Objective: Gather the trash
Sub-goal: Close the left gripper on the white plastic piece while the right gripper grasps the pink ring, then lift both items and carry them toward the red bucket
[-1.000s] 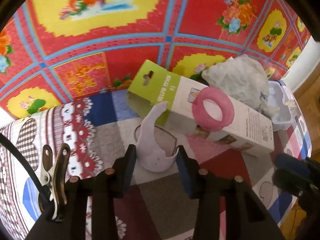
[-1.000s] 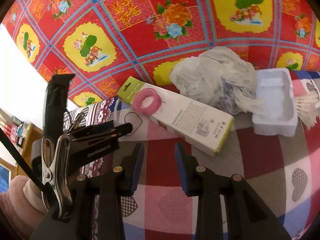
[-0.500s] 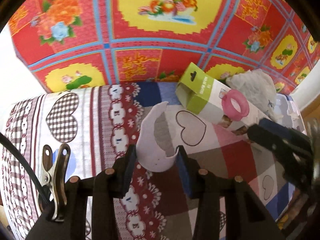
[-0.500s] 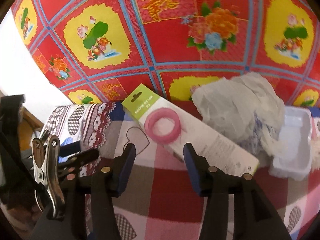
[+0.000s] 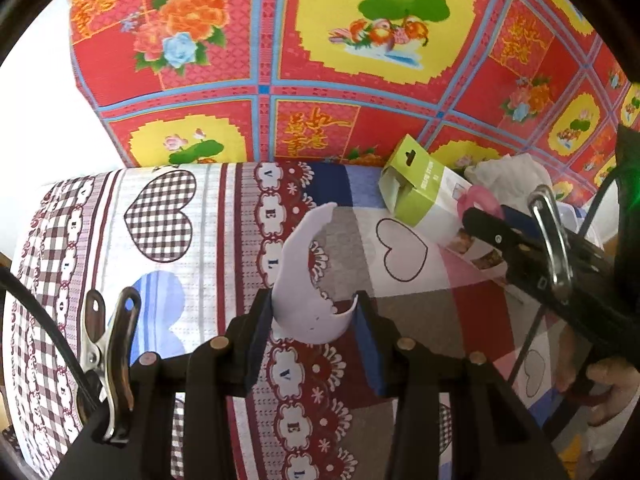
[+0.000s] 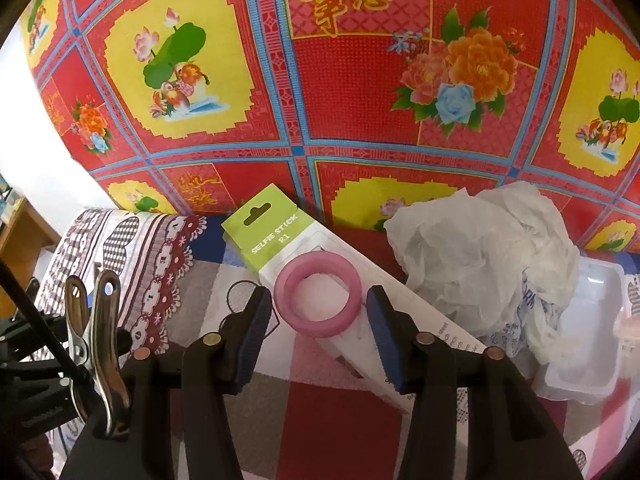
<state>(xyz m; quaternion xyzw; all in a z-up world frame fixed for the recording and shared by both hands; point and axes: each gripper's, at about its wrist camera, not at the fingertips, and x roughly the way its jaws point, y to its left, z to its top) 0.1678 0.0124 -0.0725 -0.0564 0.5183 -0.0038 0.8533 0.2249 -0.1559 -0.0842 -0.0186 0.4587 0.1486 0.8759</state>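
Observation:
My left gripper (image 5: 314, 320) is shut on a torn white cup piece (image 5: 304, 280) and holds it above the patterned bedcloth (image 5: 180, 240). My right gripper (image 6: 318, 314) is open, its jaws on either side of a pink ring (image 6: 318, 299) that lies on a green and white selfie stick box (image 6: 316, 272). The box (image 5: 420, 196) and the ring (image 5: 478, 200) also show in the left wrist view, partly behind the right gripper's body.
A crumpled white plastic bag (image 6: 484, 256) lies right of the box. A white foam tray (image 6: 588, 324) sits at the far right. A red and yellow flowered sheet (image 6: 340, 100) rises behind the bed. A wooden shelf (image 6: 20, 240) stands at the left.
My left gripper has carried the cup piece left, away from the box. My right gripper has opened wider and moved forward, bringing its jaws around the pink ring.

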